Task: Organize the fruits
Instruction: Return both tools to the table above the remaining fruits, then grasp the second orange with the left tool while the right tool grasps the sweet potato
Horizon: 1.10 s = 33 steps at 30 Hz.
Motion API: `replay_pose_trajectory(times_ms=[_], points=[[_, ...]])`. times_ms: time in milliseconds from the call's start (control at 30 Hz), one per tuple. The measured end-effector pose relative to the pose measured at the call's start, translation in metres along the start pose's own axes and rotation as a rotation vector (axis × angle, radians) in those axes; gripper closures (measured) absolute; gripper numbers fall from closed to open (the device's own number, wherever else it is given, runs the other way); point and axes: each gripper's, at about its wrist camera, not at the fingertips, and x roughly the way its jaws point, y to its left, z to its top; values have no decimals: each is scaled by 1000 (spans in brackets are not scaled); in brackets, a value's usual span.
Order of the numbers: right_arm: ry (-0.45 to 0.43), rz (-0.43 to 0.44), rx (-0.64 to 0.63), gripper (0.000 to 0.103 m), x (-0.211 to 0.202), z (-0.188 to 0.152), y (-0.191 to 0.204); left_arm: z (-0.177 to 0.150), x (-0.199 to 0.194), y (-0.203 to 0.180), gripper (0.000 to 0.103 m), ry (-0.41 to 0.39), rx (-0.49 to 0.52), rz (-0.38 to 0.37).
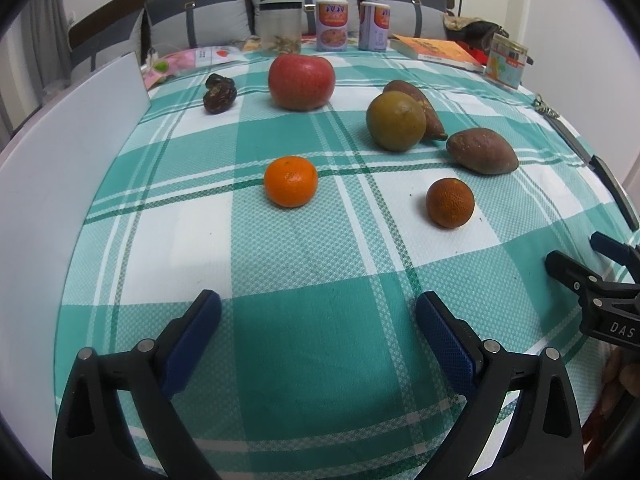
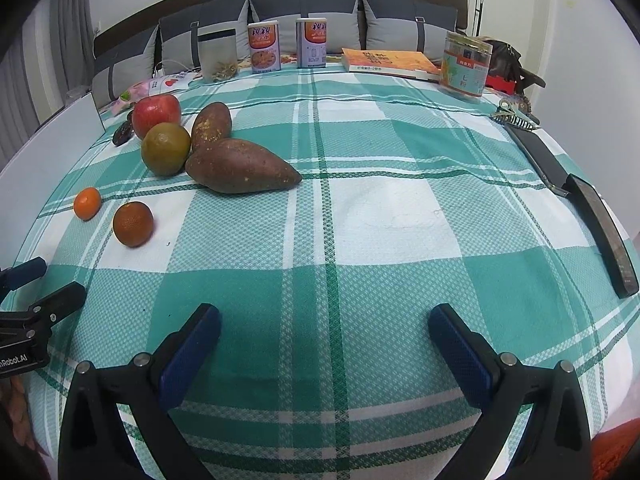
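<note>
My left fingers (image 1: 318, 330) and right fingers (image 2: 324, 342) are gaping wide, holding nothing, with the bright orange (image 1: 291, 181) sitting well ahead on the surface (image 1: 320, 360).

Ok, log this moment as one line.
phase: pre-grasp | left gripper: open, empty | right gripper: open, empty | nearest fruit: bright orange mandarin, untouched on checked cloth

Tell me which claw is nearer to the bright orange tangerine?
Left. The left claw hangs open right in front of the bright orange tangerine, with bare cloth between them. The right claw is open too, but the fruit lies far off to its left.
</note>
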Motion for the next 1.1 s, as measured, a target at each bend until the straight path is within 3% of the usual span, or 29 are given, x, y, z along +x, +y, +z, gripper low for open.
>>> replay_pose_trajectory(times_ms=[1000,1100], points=[[0,0,0,0,0,-1,0,0,0,1,4,-1,1,-3],[-1,1,0,0,0,-1,0,2,-2,5,5,15,5,-39]])
